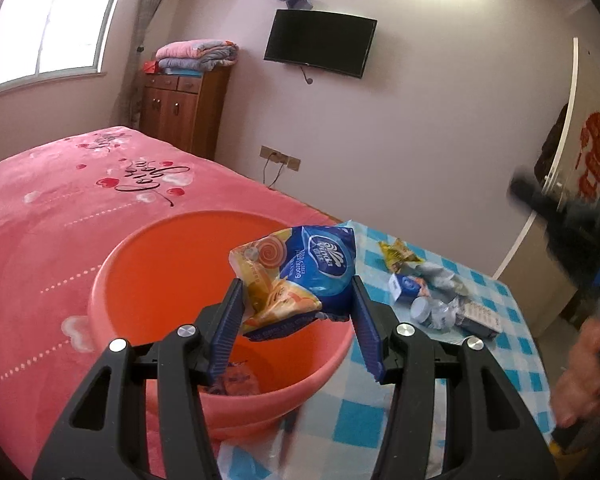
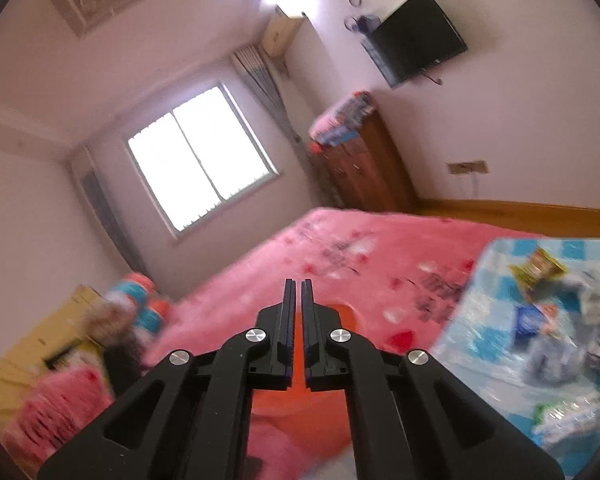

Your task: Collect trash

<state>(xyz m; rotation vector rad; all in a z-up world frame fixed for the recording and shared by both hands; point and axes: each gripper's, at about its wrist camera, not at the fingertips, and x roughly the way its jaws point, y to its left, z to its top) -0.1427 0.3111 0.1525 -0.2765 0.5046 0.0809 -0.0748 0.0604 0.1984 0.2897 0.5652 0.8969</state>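
In the left wrist view the left gripper (image 1: 298, 308) sits low in the centre of the frame, tilted downward, its jaws pinching a crumpled blue and yellow wrapper (image 1: 296, 278) from both sides. The wrapper hangs over the orange basin (image 1: 148, 264), which fills the middle of the frame on the pink bedspread (image 1: 52, 208). To the right, more trash (image 1: 432, 292) lies piled on the blue checked tablecloth (image 1: 512, 344). At the far right edge a blurred dark shape and a hand (image 1: 584, 376) show, probably the other hand on its tool.

In the right wrist view the right gripper (image 2: 298, 308) is rolled to one side, so the room looks slanted, and its jaws are pressed together with nothing between them.
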